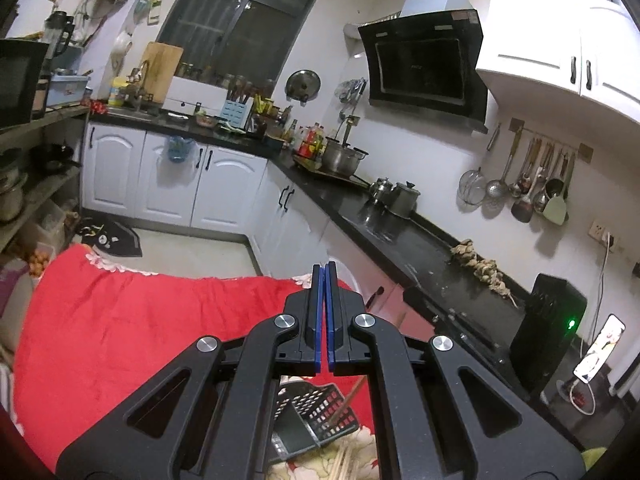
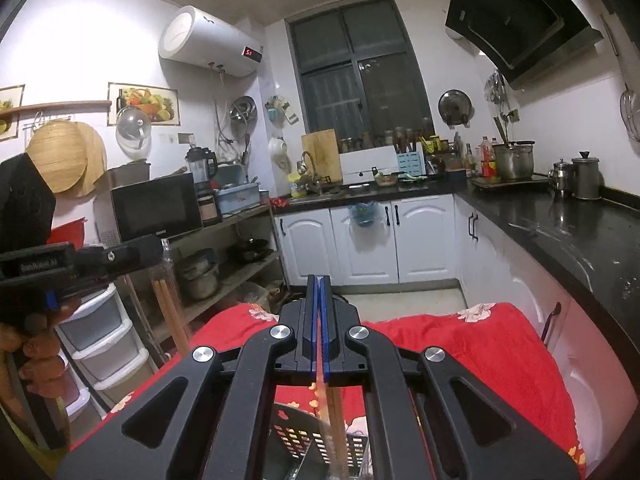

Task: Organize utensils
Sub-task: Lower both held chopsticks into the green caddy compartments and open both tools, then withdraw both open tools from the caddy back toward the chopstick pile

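Note:
My left gripper is shut, blue pads together, and nothing shows between them in its own view. In the right wrist view it sits at the left, shut on a clear pack of wooden chopsticks that hangs down. My right gripper is shut on wooden chopsticks that hang down into a black perforated utensil basket. The basket stands on the red cloth below both grippers, with a chopstick in it. Loose chopsticks lie beside it.
A red floral cloth covers the table. A black counter runs along the right with pots, a black box and a phone. Shelves with a microwave stand at the left.

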The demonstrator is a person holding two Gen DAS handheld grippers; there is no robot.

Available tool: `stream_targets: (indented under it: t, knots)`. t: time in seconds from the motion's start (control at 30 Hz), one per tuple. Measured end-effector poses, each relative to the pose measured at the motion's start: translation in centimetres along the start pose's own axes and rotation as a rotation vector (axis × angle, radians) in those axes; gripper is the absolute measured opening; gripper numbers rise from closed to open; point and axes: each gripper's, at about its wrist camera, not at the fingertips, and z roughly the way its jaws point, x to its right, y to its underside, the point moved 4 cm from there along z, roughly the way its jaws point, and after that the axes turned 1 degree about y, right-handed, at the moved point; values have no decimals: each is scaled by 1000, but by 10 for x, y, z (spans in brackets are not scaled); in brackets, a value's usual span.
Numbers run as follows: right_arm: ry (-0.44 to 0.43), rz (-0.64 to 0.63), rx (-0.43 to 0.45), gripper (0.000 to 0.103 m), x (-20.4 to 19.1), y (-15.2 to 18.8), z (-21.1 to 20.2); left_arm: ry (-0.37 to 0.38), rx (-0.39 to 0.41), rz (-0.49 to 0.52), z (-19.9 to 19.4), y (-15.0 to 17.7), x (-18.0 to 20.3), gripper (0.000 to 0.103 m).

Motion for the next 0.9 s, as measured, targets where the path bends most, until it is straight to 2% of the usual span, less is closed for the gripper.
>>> stream_targets:
  t: [0.43, 0.5, 0.53, 0.57, 0.67, 0.77, 0.8, 0.87, 0.9]
  knots:
    - [38, 32, -103, 4, 10, 40, 13, -24, -80, -28, 18, 44, -25, 0]
    - [49, 45, -123, 21, 13, 46, 14, -24, -97, -31, 21, 51, -28, 0]
    - [51, 55, -128, 27, 15, 49, 12, -25, -105, -32, 23, 53, -29, 0]
    - [49, 61, -128, 30, 16, 52, 10, -23, -112, -33, 24, 56, -29, 0]
    - [63, 57, -134, 31, 20, 58, 5, -34, -124, -34, 26, 66, -33, 0]
    - [76, 55, -139, 41, 23, 62, -5, -49, -133, -25, 27, 77, -34, 0]
    - [85, 51, -140, 43, 23, 64, -9, -61, -134, -19, 26, 80, -35, 2]
    - [97, 43, -143, 45, 25, 67, -15, -72, -134, -15, 24, 85, -35, 16]
    - [103, 39, -146, 48, 25, 69, -18, -85, -134, -13, 21, 88, -36, 31]
